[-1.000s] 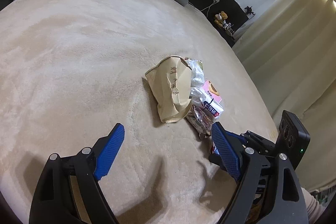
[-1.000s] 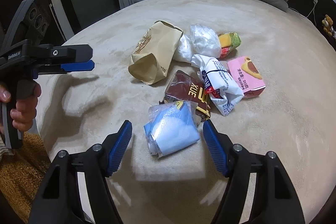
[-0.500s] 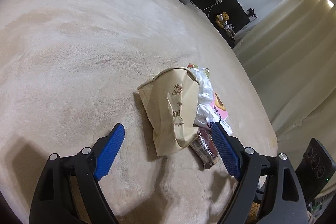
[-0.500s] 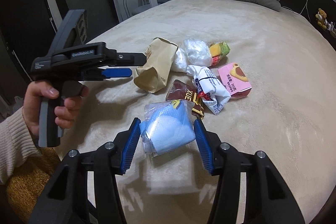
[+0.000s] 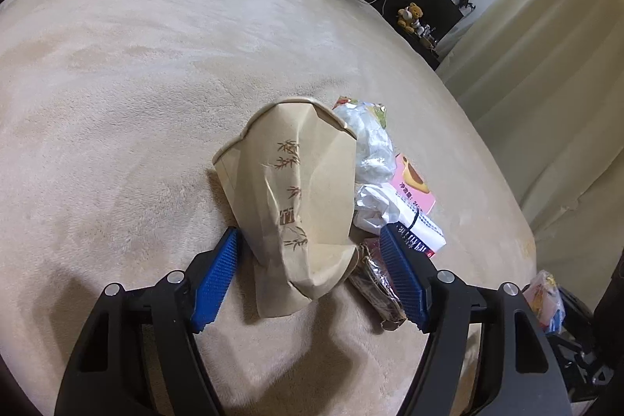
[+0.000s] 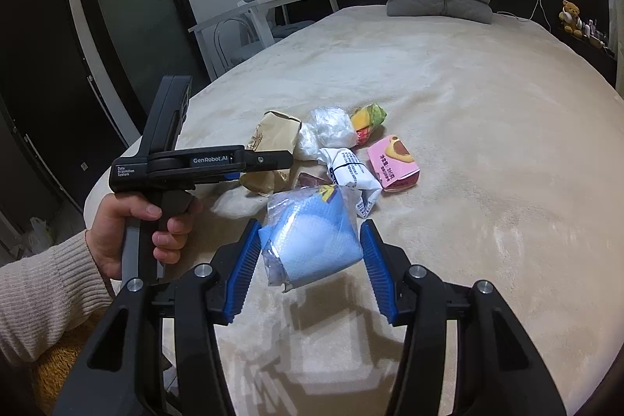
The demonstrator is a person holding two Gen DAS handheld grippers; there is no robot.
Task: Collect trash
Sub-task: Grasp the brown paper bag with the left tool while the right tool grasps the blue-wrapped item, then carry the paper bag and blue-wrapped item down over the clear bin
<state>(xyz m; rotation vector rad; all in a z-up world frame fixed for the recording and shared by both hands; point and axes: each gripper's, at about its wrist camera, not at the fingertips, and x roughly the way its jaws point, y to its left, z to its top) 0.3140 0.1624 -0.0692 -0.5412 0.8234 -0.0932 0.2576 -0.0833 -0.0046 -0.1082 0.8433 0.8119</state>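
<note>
Beige plush bed cover (image 5: 117,96) under a heap of trash. Left gripper (image 5: 308,271) closing around the crumpled brown paper bag with bamboo print (image 5: 288,190); blue fingers (image 5: 216,271) on either side of the bag's lower end, pads not clearly pressing yet, contact hard to judge. Right gripper (image 6: 308,260) clamped on a blue-and-clear plastic packet (image 6: 312,240), lifted off the bed with its shadow below. At 1 o'clock from the bag: clear crumpled plastic (image 5: 370,143), a pink carton (image 5: 413,182) half hidden behind it, a white printed wrapper (image 5: 417,225) partly behind the fingertip. Dark brown foil wrapper (image 5: 374,275) mostly covered by the right-hand finger. Orange-green wrapper (image 6: 368,119) partly tucked behind the plastic. At 9 o'clock in the right view, a hand (image 6: 128,225) with a knitted cream sleeve (image 6: 43,299), cut off at the edge.
</note>
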